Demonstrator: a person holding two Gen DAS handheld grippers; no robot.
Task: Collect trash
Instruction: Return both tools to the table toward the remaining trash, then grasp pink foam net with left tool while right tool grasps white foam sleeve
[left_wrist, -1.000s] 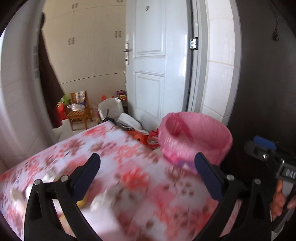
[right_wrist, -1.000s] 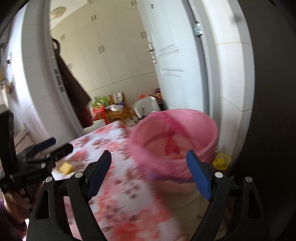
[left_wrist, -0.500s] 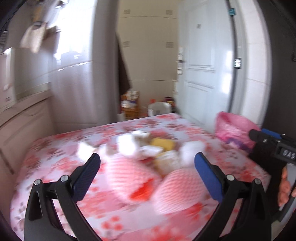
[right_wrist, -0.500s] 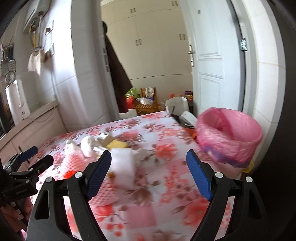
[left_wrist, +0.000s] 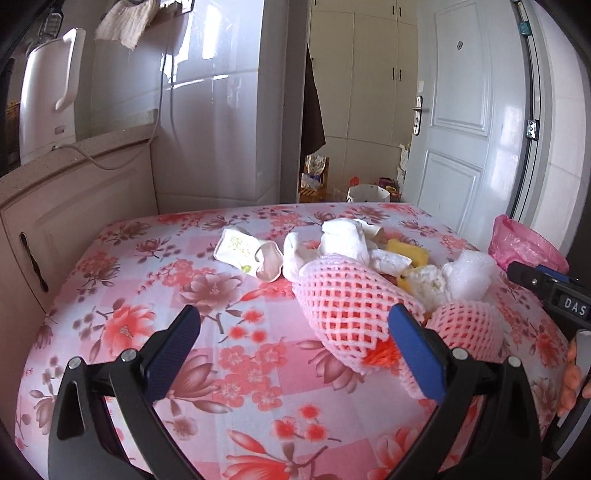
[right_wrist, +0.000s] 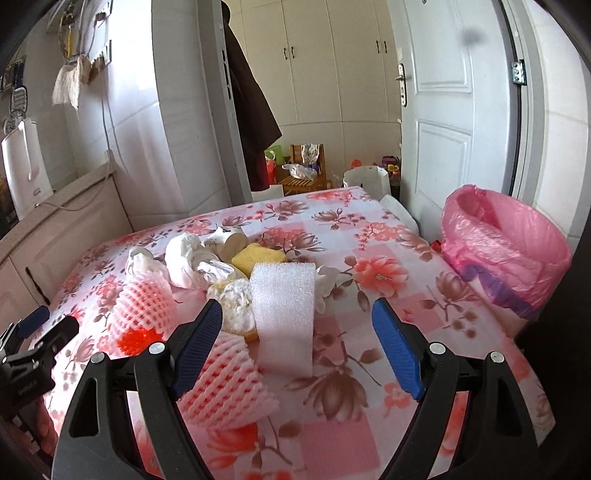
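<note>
White tiled walls and cupboard doors close in a small room where a table (left_wrist: 155, 280) under a pink floral cloth carries a heap of trash. From the left wrist view the left gripper (left_wrist: 293, 338) hovers over the near part of the cloth with its jaws spread wide and nothing between them; a pink foam fruit net (left_wrist: 343, 299) lies just beyond its right-hand pad, toward one o'clock. A second pink net (left_wrist: 469, 325) sits beside it at two o'clock, with crumpled white tissues (left_wrist: 343, 236), a yellow sponge (left_wrist: 406, 253) and a small flattened carton (left_wrist: 240, 247) farther back toward twelve. From the right wrist view the right gripper (right_wrist: 297, 347) also has its jaws spread apart, gripping nothing; a white foam block (right_wrist: 284, 314) stands upright on the cloth in the gap ahead of them, touching neither pad. A pink net (right_wrist: 225, 387) lies under the left-hand pad at eight o'clock. Off the table's edge at two o'clock stands a bin lined with a pink bag (right_wrist: 506, 243), its mouth open. A white kettle (left_wrist: 48, 96) rests on the counter at ten o'clock.
</note>
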